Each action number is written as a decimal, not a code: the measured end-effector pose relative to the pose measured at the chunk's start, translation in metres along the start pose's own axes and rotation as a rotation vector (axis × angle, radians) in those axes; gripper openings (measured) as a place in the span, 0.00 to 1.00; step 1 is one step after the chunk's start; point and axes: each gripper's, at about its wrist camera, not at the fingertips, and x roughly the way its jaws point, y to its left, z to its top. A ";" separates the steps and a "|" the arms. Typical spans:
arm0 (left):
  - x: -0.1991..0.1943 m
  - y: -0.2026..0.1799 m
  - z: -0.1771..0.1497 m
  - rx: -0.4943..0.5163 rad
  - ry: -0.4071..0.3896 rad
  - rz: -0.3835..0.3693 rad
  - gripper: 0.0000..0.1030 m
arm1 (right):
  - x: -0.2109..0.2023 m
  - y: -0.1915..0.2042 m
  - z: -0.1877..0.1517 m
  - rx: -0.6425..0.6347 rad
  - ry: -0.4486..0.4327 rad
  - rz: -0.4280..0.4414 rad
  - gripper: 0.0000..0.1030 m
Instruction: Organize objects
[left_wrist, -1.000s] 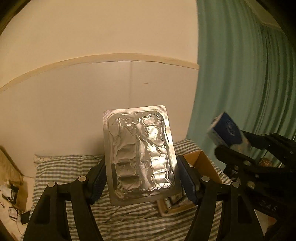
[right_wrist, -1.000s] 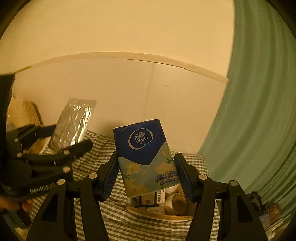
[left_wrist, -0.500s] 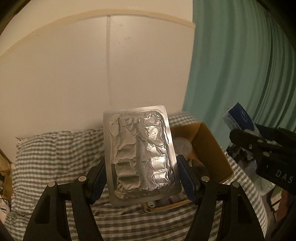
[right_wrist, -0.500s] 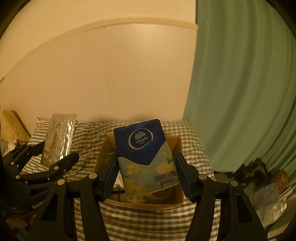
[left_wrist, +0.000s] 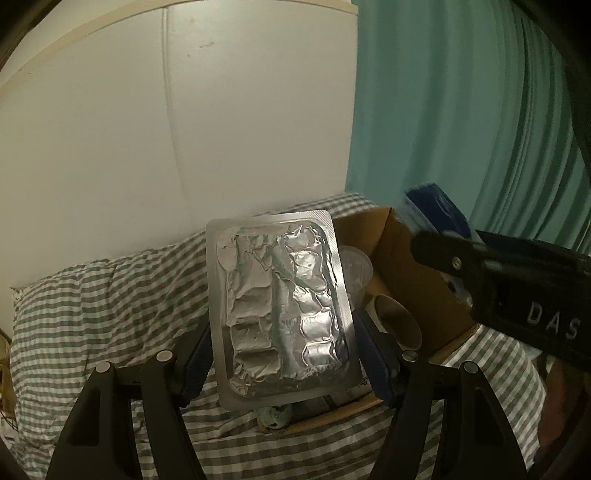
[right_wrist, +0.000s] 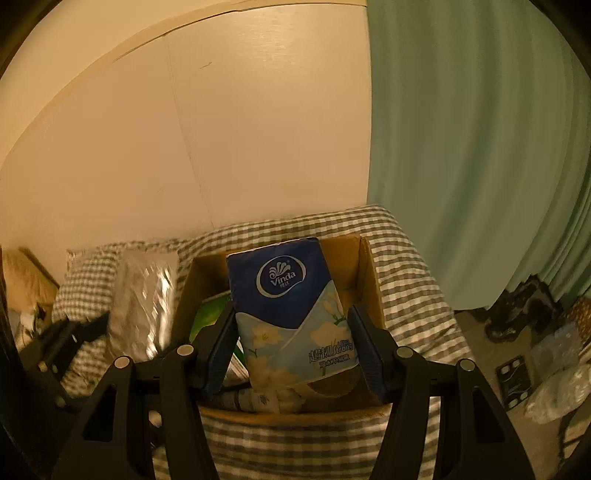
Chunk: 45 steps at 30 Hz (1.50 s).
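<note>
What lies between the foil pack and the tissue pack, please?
In the left wrist view, the cardboard box stands between foil pack and tissue pack.

A plain cream panelled wall (right_wrist: 229, 140) with a thin vertical seam fills the back; a pleated teal-green curtain (right_wrist: 480, 147) hangs to its right; below lies a grey-and-white gingham bedcover (left_wrist: 110, 295); dim, warm light; dark clutter on the floor (right_wrist: 524, 314)

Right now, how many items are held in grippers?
2. A blister pack in the left hand-held gripper; a tissue pack in the right hand-held gripper, both over the box.
</note>
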 end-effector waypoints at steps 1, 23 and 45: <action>0.002 0.002 0.000 0.001 0.003 -0.006 0.70 | 0.003 0.001 0.003 0.003 -0.001 0.008 0.57; -0.058 0.033 0.019 -0.023 -0.079 0.035 1.00 | -0.056 0.009 0.024 -0.036 -0.111 -0.042 0.89; -0.195 0.117 -0.065 -0.188 -0.321 0.277 1.00 | -0.118 0.082 -0.064 -0.150 -0.249 -0.001 1.00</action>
